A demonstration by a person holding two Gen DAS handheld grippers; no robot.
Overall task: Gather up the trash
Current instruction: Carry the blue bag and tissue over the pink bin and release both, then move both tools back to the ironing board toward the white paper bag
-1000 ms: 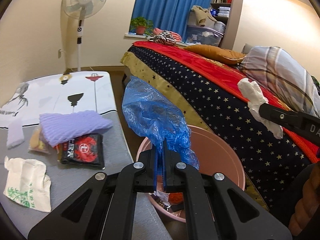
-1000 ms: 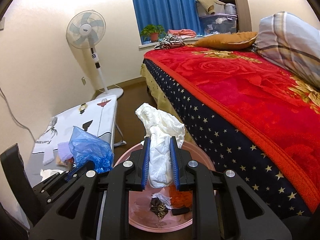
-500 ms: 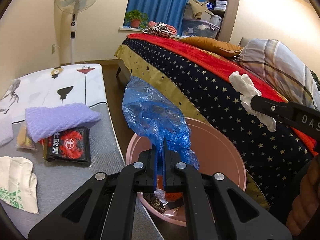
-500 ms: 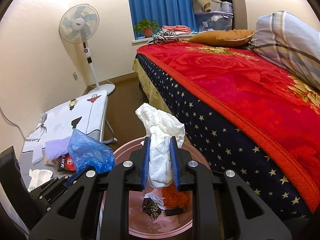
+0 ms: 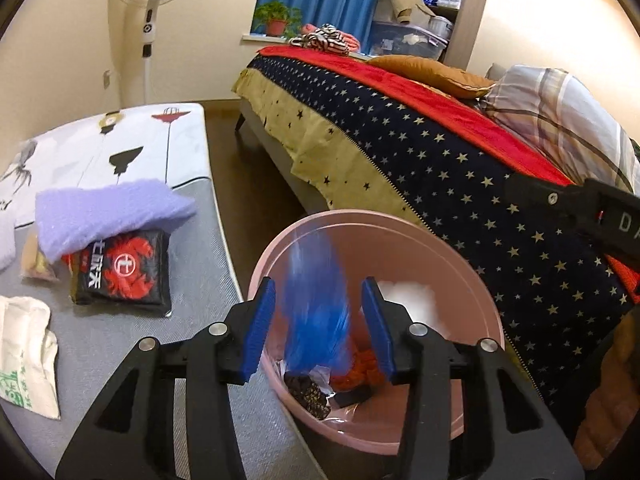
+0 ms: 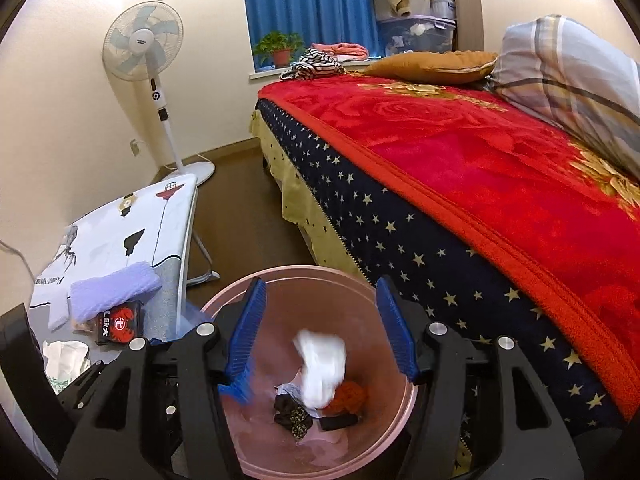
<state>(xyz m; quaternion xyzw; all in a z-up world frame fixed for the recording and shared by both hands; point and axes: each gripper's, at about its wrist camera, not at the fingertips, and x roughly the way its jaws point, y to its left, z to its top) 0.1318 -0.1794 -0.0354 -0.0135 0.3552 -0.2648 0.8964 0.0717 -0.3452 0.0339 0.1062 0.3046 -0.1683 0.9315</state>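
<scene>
Beside the bed [image 6: 480, 168], both spread grippers [image 5: 318, 320] [image 6: 320, 320] hung over the pink bin [image 6: 384, 288]; blue bag [image 5: 316, 304] and white wad [image 6: 322, 368] lay blurred between their fingers, ungripped.

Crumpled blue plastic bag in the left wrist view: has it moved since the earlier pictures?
Yes. The crumpled blue plastic bag has left the now-open left claw and is dropping, blurred, past the rim into the round pink plastic bin.

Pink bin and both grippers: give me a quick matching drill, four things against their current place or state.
Things:
1. blue plastic bag
2. white tissue wad
3. black snack packet
4. left gripper

States:
a. open above the pink bin
b. blurred, between blue pads
c. blurred, dropping into the bin
d. under the purple cloth

Pairs: 1-b, 2-c, 3-d, 4-a
</scene>
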